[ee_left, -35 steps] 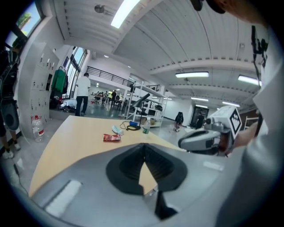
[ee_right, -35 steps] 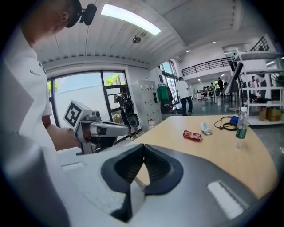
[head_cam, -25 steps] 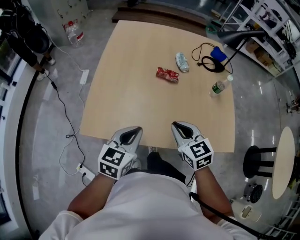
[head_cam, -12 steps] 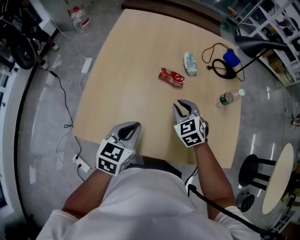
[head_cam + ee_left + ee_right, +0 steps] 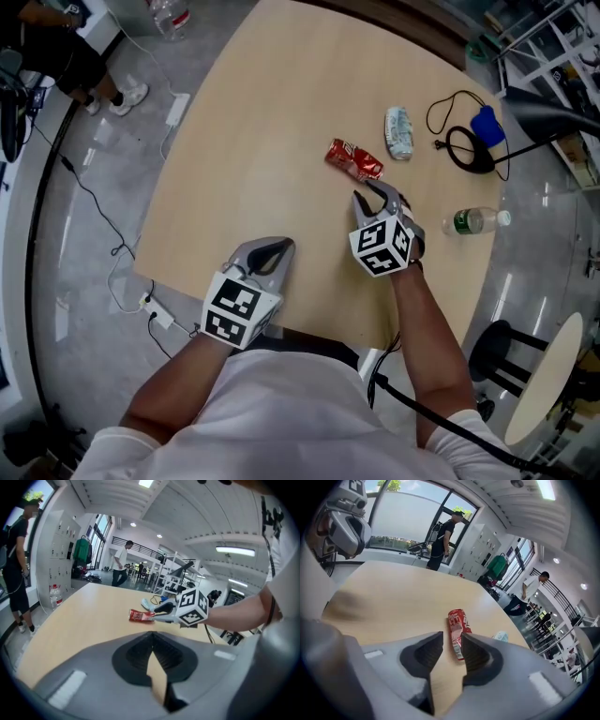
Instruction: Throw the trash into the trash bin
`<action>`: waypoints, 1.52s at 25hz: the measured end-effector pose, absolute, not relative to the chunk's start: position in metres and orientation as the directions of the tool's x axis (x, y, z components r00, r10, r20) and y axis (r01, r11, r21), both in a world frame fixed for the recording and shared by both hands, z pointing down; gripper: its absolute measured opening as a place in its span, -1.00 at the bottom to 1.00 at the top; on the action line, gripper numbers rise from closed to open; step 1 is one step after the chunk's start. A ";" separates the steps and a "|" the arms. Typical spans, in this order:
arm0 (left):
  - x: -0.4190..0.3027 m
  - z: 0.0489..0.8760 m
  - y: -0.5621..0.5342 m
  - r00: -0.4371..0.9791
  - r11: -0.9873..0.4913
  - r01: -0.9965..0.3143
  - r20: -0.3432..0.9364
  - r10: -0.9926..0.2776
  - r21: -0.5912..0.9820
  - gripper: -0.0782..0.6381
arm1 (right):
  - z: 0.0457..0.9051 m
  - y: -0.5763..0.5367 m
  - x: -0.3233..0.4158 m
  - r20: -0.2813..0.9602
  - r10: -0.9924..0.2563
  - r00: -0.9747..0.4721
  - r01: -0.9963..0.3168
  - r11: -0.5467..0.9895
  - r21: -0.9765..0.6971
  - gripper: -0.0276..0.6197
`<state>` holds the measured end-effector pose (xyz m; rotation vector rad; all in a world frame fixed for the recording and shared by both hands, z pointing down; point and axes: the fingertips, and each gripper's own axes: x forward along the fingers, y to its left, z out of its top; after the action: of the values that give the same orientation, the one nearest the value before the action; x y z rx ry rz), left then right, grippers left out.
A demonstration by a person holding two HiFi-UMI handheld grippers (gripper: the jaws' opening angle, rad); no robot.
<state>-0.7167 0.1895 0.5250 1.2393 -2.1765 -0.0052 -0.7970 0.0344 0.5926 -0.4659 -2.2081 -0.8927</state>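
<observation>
The crushed red can (image 5: 354,159) lies on the tabletop (image 5: 253,141). Just short of the can, the right gripper (image 5: 373,199) has its jaws partly apart; they have just been opening, with nothing between them. Well back from the can, the left gripper (image 5: 272,249) is closed and empty.

Over a light wooden tabletop (image 5: 253,122), near its front edge: left gripper (image 5: 272,247), jaws together, empty. Further in, right gripper (image 5: 378,195), jaws just opened and parted, tips just short of a crushed red drink can (image 5: 354,159), nothing between them. Beyond the can, a crumpled pale plastic bottle (image 5: 399,132). To the right, a coiled black cable (image 5: 467,150) and a clear green-labelled bottle (image 5: 476,221) lying at the table's edge.
</observation>
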 end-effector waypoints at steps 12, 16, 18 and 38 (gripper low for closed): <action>-0.726 0.540 0.172 -0.345 0.559 -0.763 0.526 -0.777 0.325 -0.76 | 0.640 0.021 -0.834 0.780 -0.041 -0.624 0.692 0.433 0.577 -0.23; -0.725 0.546 0.178 -0.336 0.565 -0.751 0.540 -0.772 0.341 -0.76 | 0.654 0.018 -0.838 0.807 -0.061 -0.587 0.732 0.385 0.562 -0.18; -0.722 0.551 0.179 -0.323 0.560 -0.749 0.544 -0.774 0.354 -0.76 | 0.659 0.015 -0.839 0.819 -0.066 -0.571 0.746 0.375 0.550 -0.18; -0.722 0.543 0.183 -0.328 0.554 -0.756 0.530 -0.782 0.348 -0.76 | 0.638 0.021 -0.837 0.827 0.030 -0.561 0.718 0.514 0.469 -0.55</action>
<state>-0.7216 0.1835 0.5427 1.2308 -2.1239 -0.0490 -0.8374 0.0206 0.6382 -0.6127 -1.9524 -1.0859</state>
